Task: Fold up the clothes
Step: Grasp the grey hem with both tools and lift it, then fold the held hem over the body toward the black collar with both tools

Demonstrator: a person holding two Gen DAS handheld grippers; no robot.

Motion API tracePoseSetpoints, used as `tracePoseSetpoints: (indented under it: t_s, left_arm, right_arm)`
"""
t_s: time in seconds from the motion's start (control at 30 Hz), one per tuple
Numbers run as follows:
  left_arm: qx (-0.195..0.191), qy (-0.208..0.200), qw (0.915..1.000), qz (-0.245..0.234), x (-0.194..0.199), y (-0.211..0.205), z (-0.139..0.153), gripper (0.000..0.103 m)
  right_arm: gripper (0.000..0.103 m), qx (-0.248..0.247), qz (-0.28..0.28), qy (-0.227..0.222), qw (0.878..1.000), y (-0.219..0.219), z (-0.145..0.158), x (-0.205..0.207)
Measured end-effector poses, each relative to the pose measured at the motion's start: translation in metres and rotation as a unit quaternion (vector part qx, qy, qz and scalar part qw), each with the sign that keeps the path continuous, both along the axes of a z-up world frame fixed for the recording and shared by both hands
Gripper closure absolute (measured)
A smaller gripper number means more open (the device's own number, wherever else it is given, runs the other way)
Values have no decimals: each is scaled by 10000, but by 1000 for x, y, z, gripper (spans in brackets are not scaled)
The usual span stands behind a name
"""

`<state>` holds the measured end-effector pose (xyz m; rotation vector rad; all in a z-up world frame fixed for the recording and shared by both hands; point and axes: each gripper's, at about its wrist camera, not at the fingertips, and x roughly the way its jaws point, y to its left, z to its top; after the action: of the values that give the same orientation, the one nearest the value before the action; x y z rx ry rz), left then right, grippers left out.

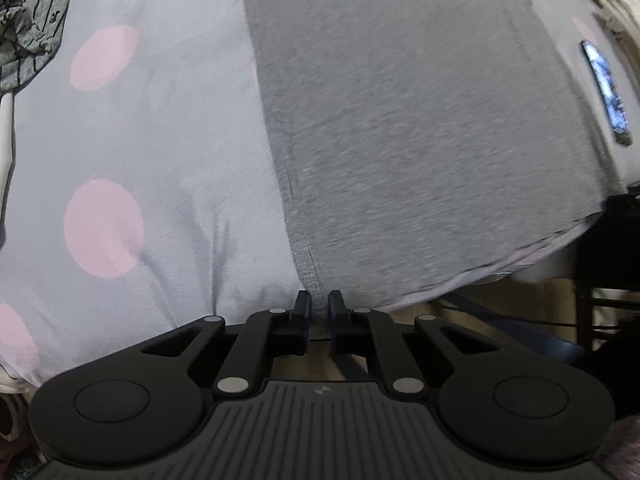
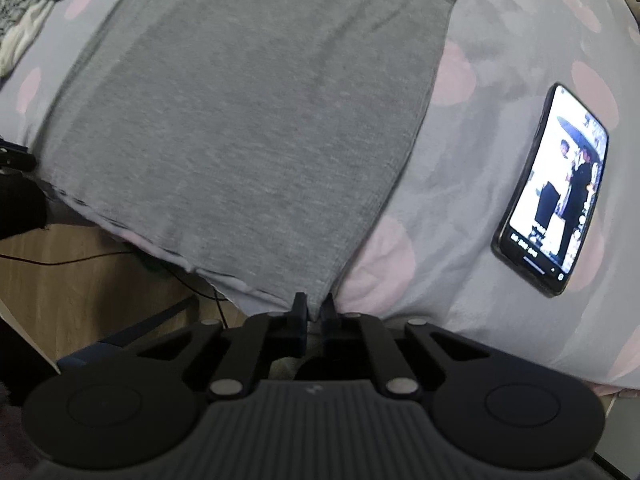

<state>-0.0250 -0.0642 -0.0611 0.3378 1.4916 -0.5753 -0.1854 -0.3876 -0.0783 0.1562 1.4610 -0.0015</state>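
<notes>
A grey garment (image 1: 400, 128) lies flat on a bed with a pale lilac sheet with pink dots (image 1: 152, 152). Its near hem reaches the bed's front edge. In the left wrist view my left gripper (image 1: 319, 303) is shut on the garment's near left corner, with grey cloth pinched between its black fingers (image 1: 303, 304). The right wrist view shows the same grey garment (image 2: 248, 120) from the other side. There my right gripper (image 2: 314, 305) is shut on its near right corner, a fold of cloth between the fingers (image 2: 329, 306).
A phone (image 2: 556, 192) with a lit screen lies on the sheet right of the garment, also seen as the phone (image 1: 608, 92). A striped grey garment (image 1: 32, 20) is bunched at the far left. Wooden floor (image 2: 80, 272) with cables lies below the bed edge.
</notes>
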Motion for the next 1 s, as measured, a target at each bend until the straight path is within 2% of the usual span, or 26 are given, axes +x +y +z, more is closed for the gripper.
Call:
tracePoseSetpoints:
  t_s: [0.13,0.23,0.4,0.47,0.6,0.73,0.83,1.0]
  left_arm:
    - [-481,51,9985,250,11,8,32,96]
    - [-1006,31,9931,600,25,26,58,96]
    - [-2008,-139,9728,1146,59,44,95,96]
    - [-2237,-242,9662,1256,74,40,106,96]
    - [-2569,-572,9549,1374,108,37,133,96]
    - [-2677,-828,9467,1587,144,19,144,96]
    - [-2744,-914,9385,1887,179,13,150,96]
    - [-2680,-1123,9336,2097,236,-11,139,96]
  right_arm:
    - [97,319,-148,-290,9990,-16,28,-3]
    - [97,665,-397,-616,9951,-34,52,-8]
    - [97,972,-910,-1182,9840,-62,88,-6]
    - [97,968,-1050,-1421,9795,-68,100,4]
    - [97,1007,-1288,-2004,9660,-91,138,24]
    - [97,982,-1581,-2492,9504,-112,163,55]
    - [97,940,-1817,-2659,9420,-129,173,82]
    - [97,808,-2061,-2747,9357,-151,176,135]
